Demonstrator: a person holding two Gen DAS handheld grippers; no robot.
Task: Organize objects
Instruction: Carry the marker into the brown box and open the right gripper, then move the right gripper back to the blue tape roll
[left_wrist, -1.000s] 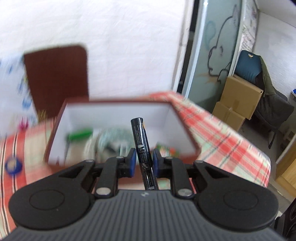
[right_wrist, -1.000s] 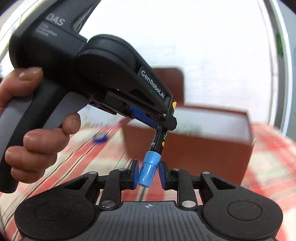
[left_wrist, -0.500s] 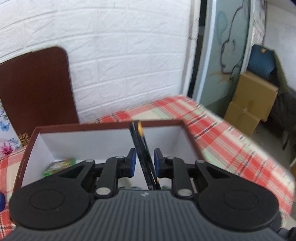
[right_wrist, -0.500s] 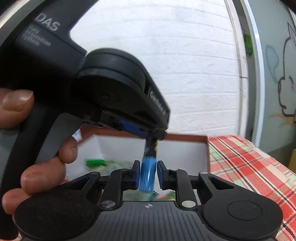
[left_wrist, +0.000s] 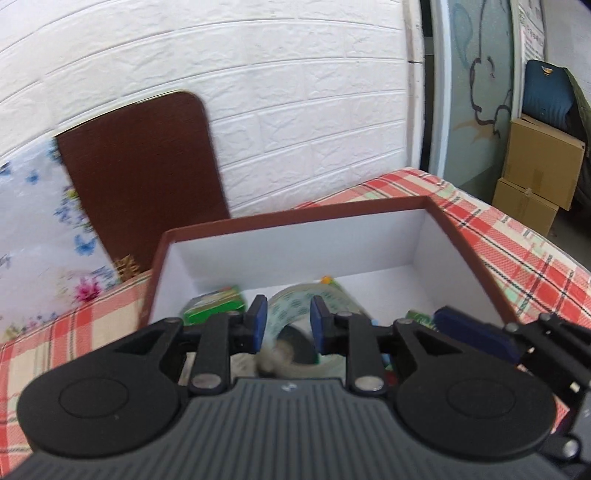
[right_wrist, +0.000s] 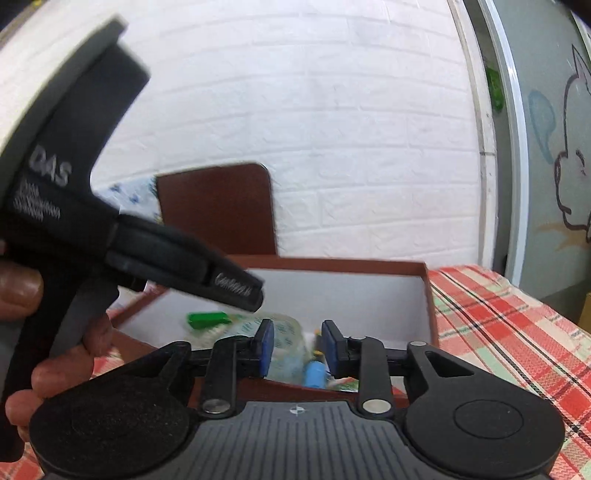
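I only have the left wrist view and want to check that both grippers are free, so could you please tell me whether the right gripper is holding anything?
Observer: No. The right gripper is open; its jaws have just been opening, and nothing is pressed between its pads.
Operator: Can you see a light-blue cap anywhere?
Observer: Yes, a light-blue plastic cap shows just beyond those jaws, low inside the brown cardboard box with the white lining.
Operator: Is a hand in sight?
Observer: Yes, a hand grips the handle of the left gripper at the left edge of the right wrist view.
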